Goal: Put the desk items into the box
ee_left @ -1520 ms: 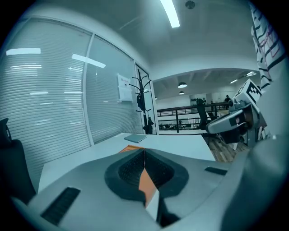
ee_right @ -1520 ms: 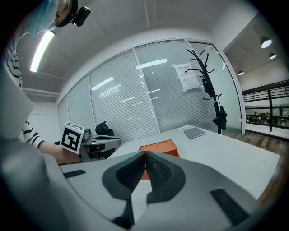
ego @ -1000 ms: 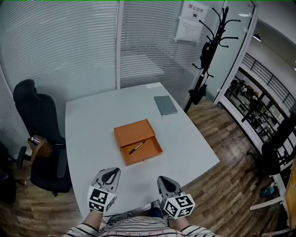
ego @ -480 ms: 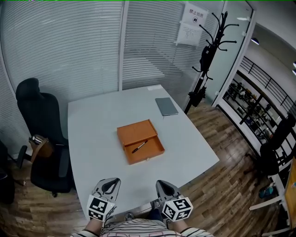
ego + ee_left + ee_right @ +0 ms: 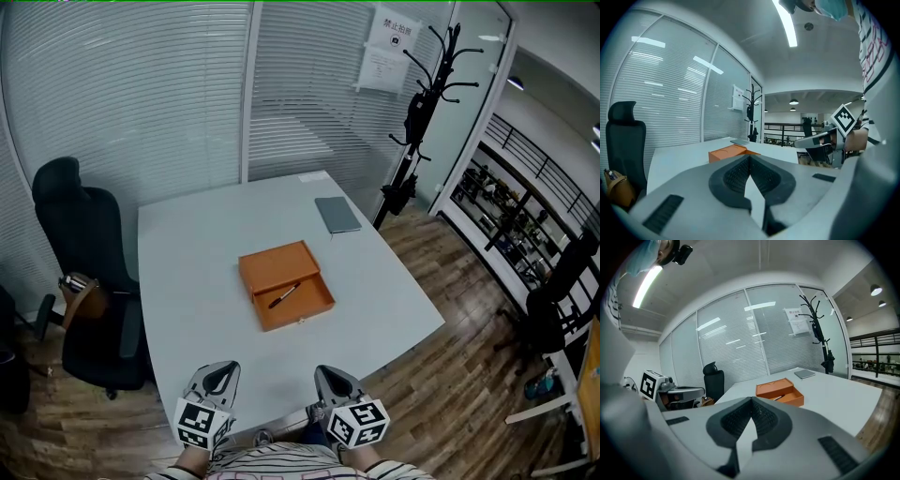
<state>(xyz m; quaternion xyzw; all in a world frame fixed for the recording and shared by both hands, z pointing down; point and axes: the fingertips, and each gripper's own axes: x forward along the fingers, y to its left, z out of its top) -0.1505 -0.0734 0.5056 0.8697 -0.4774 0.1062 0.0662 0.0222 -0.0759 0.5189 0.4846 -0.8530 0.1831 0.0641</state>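
Observation:
An open orange box (image 5: 286, 298) lies mid-table with its lid folded back, and a black pen (image 5: 284, 296) rests inside it. A grey notebook (image 5: 337, 215) lies flat near the table's far right corner. My left gripper (image 5: 223, 368) and right gripper (image 5: 327, 373) hover side by side at the near table edge, well short of the box. Both are shut with nothing in them. The right gripper view shows the box (image 5: 780, 391), the pen (image 5: 778, 398) and the notebook (image 5: 805, 374) ahead. The left gripper view shows the box (image 5: 729, 152) beyond its shut tips (image 5: 750, 157).
A black office chair (image 5: 80, 272) stands left of the white table (image 5: 192, 253), with a bag (image 5: 80, 295) on its arm. A coat stand (image 5: 422, 103) rises past the far right corner. Glass walls with blinds close the back. A small white card (image 5: 312, 175) lies at the far edge.
Both grippers have sunk slightly toward me at the near edge. The view has shifted a little. Box, pen and notebook have not moved.

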